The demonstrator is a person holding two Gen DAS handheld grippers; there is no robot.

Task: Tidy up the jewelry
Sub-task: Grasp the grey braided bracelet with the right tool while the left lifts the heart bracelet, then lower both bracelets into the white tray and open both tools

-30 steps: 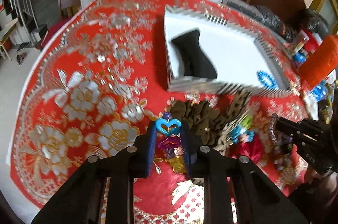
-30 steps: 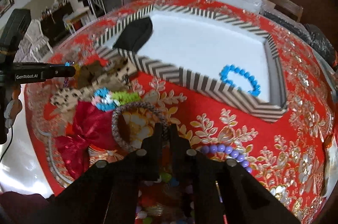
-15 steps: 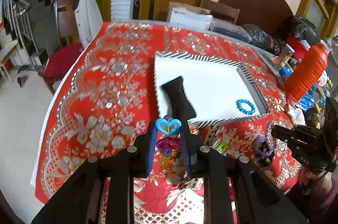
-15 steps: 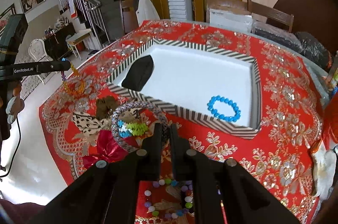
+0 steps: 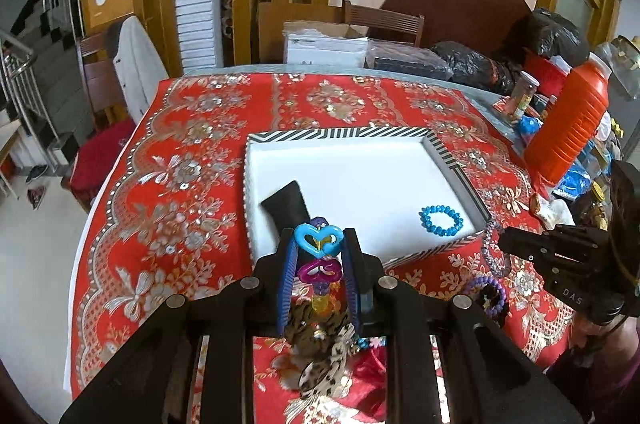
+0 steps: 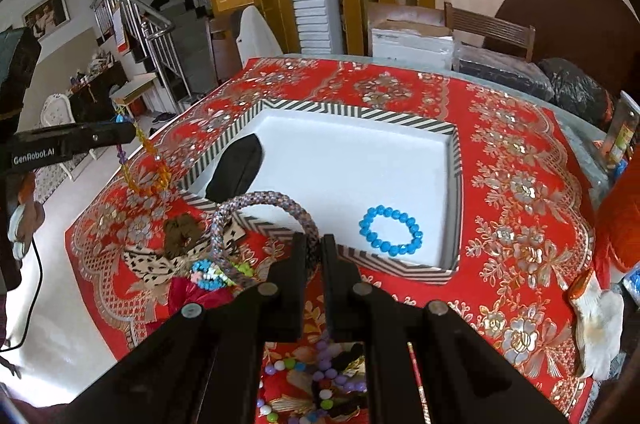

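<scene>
My left gripper [image 5: 319, 256] is shut on a chain of plastic hearts [image 5: 318, 240], blue on top and purple below; it hangs in the air over the table's near side, also seen in the right wrist view [image 6: 144, 159]. My right gripper [image 6: 314, 244] is shut on a grey-purple braided bangle [image 6: 260, 201], held above the near rim of the zigzag-edged white tray [image 6: 404, 119]. In the tray lie a blue bead bracelet [image 6: 390, 230] and a black pouch [image 6: 236, 171]. The right gripper and bangle show in the left wrist view [image 5: 494, 250].
A pile of hair ties, a leopard bow and bead bracelets [image 6: 188, 256] lies on the red floral tablecloth before the tray. More beads [image 6: 320, 380] lie under my right gripper. An orange bottle [image 5: 568, 127] and clutter stand at the right edge. Chairs and boxes stand behind the table.
Both grippers have risen well above the table. The heart chain and the braided bangle came up off the pile with them, and the bangle now hangs near the tray's rim.
</scene>
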